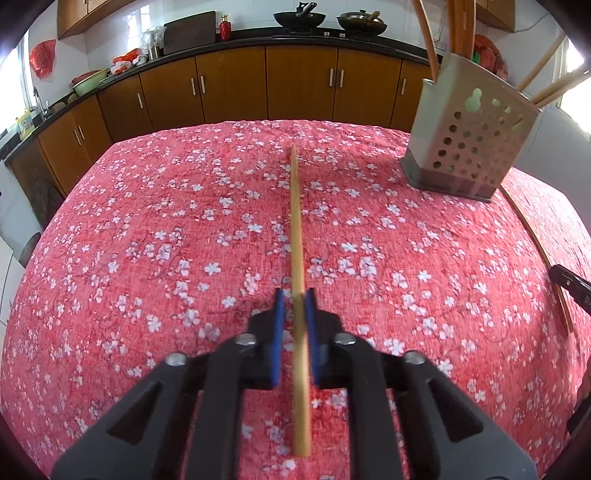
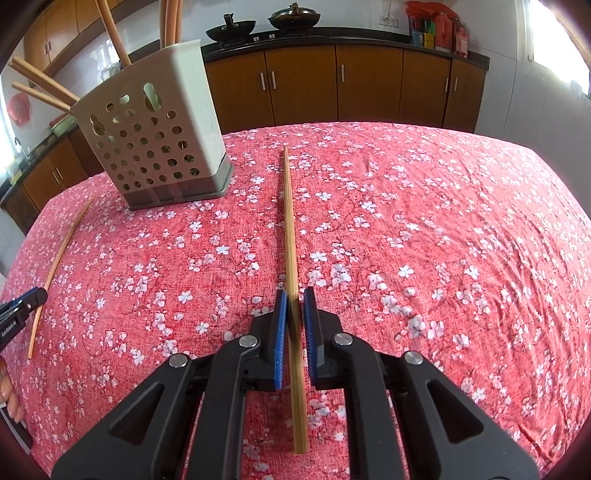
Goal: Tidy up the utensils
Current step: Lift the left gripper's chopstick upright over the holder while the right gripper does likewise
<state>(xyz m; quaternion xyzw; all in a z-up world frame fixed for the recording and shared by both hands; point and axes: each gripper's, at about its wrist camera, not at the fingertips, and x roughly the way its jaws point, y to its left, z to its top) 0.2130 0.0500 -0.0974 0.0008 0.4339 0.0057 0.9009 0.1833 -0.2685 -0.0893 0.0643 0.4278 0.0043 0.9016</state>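
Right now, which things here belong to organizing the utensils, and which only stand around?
For the job:
- chopstick in left tool
- chopstick in right tool
- utensil holder

Standing around:
- woks
- red bottle
- floral tablecloth

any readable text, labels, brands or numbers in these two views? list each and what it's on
White lettering on the left gripper body, right wrist view: too blurred to read.
Label on the yellow jug by the sink: too small to read.
Red packages on the counter: print unreadable.
Chopstick holder, chopsticks: no text.
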